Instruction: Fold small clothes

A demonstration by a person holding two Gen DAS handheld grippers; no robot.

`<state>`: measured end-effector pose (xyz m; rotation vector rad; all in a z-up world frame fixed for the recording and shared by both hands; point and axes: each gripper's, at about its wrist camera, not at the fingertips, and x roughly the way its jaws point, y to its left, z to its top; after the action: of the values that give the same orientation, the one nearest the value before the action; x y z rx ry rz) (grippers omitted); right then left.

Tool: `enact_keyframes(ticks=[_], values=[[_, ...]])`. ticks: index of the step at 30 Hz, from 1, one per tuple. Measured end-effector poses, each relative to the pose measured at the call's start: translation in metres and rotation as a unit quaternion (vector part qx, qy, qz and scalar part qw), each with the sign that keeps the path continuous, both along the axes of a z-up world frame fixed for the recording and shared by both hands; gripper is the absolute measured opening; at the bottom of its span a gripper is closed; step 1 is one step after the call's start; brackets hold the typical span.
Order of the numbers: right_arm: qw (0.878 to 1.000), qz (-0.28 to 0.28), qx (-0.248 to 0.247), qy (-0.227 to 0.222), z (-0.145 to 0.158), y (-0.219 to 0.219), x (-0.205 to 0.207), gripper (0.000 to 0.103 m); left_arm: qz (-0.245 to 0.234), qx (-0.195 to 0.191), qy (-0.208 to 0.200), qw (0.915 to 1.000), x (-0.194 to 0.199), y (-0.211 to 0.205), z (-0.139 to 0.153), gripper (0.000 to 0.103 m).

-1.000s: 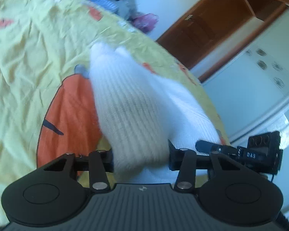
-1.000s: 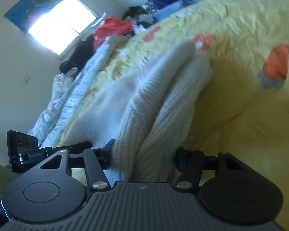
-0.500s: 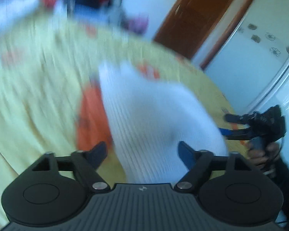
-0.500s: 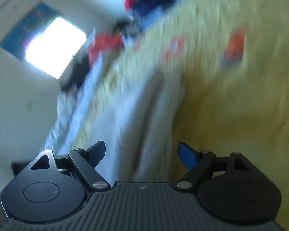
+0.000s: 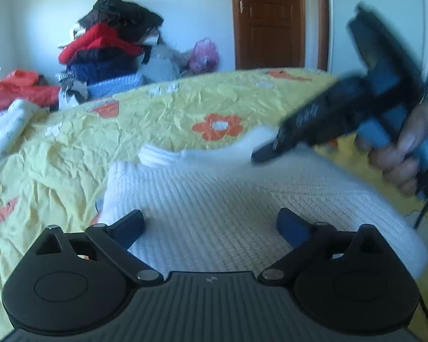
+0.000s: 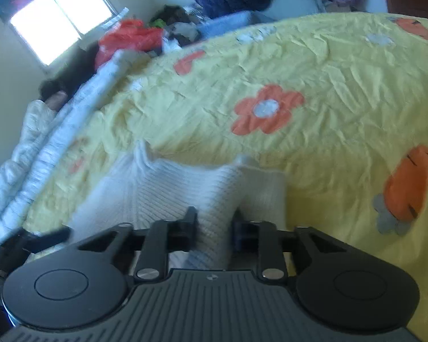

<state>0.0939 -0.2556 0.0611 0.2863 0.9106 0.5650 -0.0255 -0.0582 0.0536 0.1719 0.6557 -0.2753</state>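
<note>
- My left gripper (image 5: 211, 225) has its jaws spread wide and still opening; the white sweater (image 5: 242, 199) lies flat under and ahead of them, no pad pressing on it.
- My right gripper (image 6: 212, 223) has its jaws narrow and closing, with a raised fold of the sweater (image 6: 185, 188) pinched between the pads.
- From the left wrist view, the right gripper (image 5: 274, 149) shows blurred at upper right of my left jaws, its tips down at the far edge of the sweater, with a hand (image 5: 405, 154) around its blue grip.
- The sweater rests on the bed (image 5: 171, 108), whose yellow cover carries orange flowers; one flower (image 6: 266, 109) sits just beyond the right jaws, past the sweater's far edge.
- An orange carrot print (image 6: 408, 188) lies to the right of the right jaws.
- Far ahead of the left jaws, a pile of clothes (image 5: 108, 42) stands at the bed's far side, with a brown door (image 5: 266, 20) to its right.
</note>
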Motion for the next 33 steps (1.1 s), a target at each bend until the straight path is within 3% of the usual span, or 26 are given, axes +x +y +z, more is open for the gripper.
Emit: enact_keyframes(ticks=[3,5,8,12,14,17,20,22,24,26,27,29,33], values=[[0.999,-0.012,0.045,-0.024,0.009,-0.023,0.0,0.015,0.01,-0.017,0.012,0.9997,0.005,-0.002,0.001,0.101],[0.999,-0.03,0.019,0.015,-0.015,-0.024,0.016,0.014,0.009,-0.017,0.016,0.9997,0.01,-0.007,-0.002,0.101],[0.999,-0.04,0.031,-0.001,-0.026,-0.024,0.009,0.016,0.014,-0.006,0.015,0.9998,0.013,-0.011,-0.006,0.102],[0.999,-0.041,0.004,-0.015,-0.015,-0.019,0.001,0.038,0.011,-0.007,0.013,0.9998,0.013,-0.012,-0.006,0.102],[0.997,-0.072,0.001,-0.021,-0.002,-0.021,0.002,0.047,0.011,-0.007,0.013,0.9998,0.015,-0.011,-0.006,0.102],[0.99,-0.105,0.011,-0.089,0.028,-0.027,-0.017,0.046,0.011,-0.007,0.013,0.9998,0.014,-0.012,-0.006,0.103],[0.992,-0.057,0.042,-0.104,0.045,-0.01,-0.031,0.049,0.011,-0.007,0.013,0.9998,0.015,-0.011,-0.006,0.103],[0.994,-0.011,0.033,-0.1,0.044,0.012,-0.036,0.052,0.01,-0.006,0.013,0.9998,0.014,-0.012,-0.006,0.103],[0.997,0.012,-0.007,-0.077,0.028,0.035,-0.031,0.052,0.009,-0.01,0.012,0.9998,0.016,-0.011,-0.008,0.103],[0.997,0.012,-0.058,-0.051,-0.005,0.046,-0.017,0.05,0.002,-0.013,-0.002,0.9999,0.019,-0.008,-0.014,0.103],[0.996,0.016,-0.038,-0.073,-0.016,0.04,-0.014,0.05,0.002,-0.014,-0.011,0.9998,0.018,-0.008,-0.018,0.103],[0.999,-0.005,-0.005,-0.043,-0.018,0.028,-0.002,0.045,0.002,-0.013,-0.024,0.9996,0.016,-0.009,-0.021,0.103],[0.997,-0.006,-0.039,-0.066,-0.01,0.039,-0.012,0.046,-0.002,-0.018,-0.043,0.9989,0.006,-0.005,-0.017,0.103]])
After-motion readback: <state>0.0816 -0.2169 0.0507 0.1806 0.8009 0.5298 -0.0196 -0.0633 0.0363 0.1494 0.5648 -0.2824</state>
